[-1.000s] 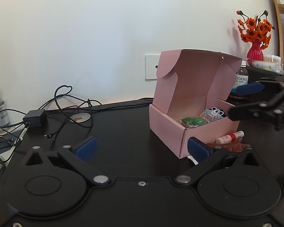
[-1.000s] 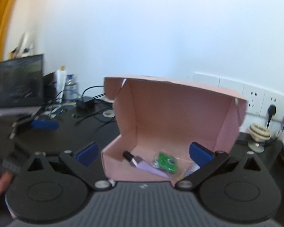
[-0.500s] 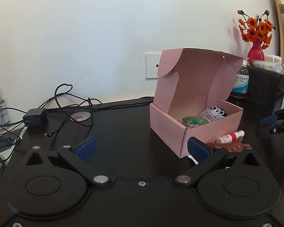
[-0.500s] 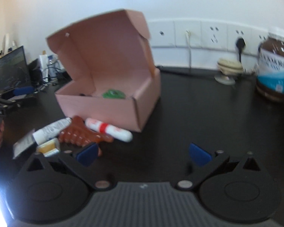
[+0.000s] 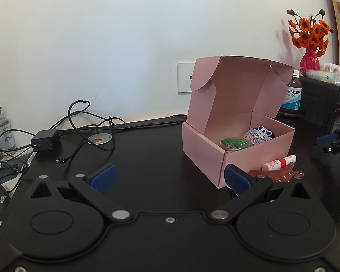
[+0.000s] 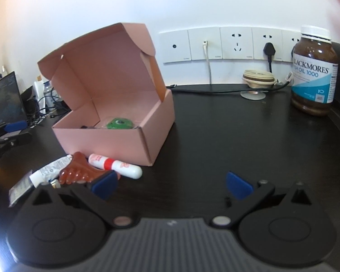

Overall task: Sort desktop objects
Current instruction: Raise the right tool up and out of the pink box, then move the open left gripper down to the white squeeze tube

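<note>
Partly hidden: brown comb (image 6: pixel 79 172) behind right claw (image 6: pixel 171 184) | box (image 6: pixel 115 136) contents unclear

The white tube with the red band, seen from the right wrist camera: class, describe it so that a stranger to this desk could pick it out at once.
Find the open pink box on the black desk. On the desk along its near wall lies the white tube with the red band. Unlike the brown hand-shaped piece and the printed tube beside it, it is smooth, rounded and banded in red.

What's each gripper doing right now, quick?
Left gripper: jaws open, holding nothing.
Right gripper: jaws open, holding nothing.
</note>
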The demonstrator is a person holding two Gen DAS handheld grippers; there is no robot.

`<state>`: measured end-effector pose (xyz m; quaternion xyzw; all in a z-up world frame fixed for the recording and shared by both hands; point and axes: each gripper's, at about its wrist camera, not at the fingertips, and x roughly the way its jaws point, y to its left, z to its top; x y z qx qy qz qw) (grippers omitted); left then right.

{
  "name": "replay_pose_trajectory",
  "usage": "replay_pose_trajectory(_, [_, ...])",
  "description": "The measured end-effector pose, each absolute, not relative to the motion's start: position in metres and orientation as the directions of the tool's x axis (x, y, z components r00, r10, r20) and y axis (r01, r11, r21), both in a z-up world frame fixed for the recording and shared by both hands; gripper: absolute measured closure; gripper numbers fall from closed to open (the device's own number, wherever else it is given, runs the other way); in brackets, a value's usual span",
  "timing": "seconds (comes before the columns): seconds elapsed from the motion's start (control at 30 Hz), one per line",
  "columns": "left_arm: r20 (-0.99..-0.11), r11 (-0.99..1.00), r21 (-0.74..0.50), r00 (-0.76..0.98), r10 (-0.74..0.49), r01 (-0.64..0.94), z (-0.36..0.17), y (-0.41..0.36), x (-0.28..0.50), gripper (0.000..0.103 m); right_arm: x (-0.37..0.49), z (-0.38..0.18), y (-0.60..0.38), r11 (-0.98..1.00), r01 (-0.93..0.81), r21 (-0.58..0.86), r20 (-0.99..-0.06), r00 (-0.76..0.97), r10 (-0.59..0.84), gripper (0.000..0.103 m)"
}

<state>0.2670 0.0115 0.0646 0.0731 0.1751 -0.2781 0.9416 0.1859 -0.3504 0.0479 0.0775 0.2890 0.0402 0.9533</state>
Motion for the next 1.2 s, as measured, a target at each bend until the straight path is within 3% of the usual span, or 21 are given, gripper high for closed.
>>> replay_pose_trajectory(0.33, [-0.388, 0.838, 0.116, 0.801, -0.456, 0.533, 0.063, 0.001, 0.262, 0.000, 0.187, 0.049, -0.360, 0.982, 0.005, 0.190, -0.548, 0.830, 0.102, 0.001])
replay_pose_trajectory(0.67, [-0.378, 0.824, 0.176, 0.810, -0.448, 0.538, 0.062, -0.005, 0.255, 0.000, 0.194, 0.046, -0.342, 0.994, -0.011, 0.113, -0.574, 0.815, 0.074, 0.001])
replay_pose_trajectory(1.2, [-0.487, 0.835, 0.078, 0.751, -0.445, 0.545, 0.068, -0.011, 0.248, 0.000, 0.200, 0.042, -0.346, 0.989, -0.029, 0.145, -0.609, 0.785, 0.112, 0.001])
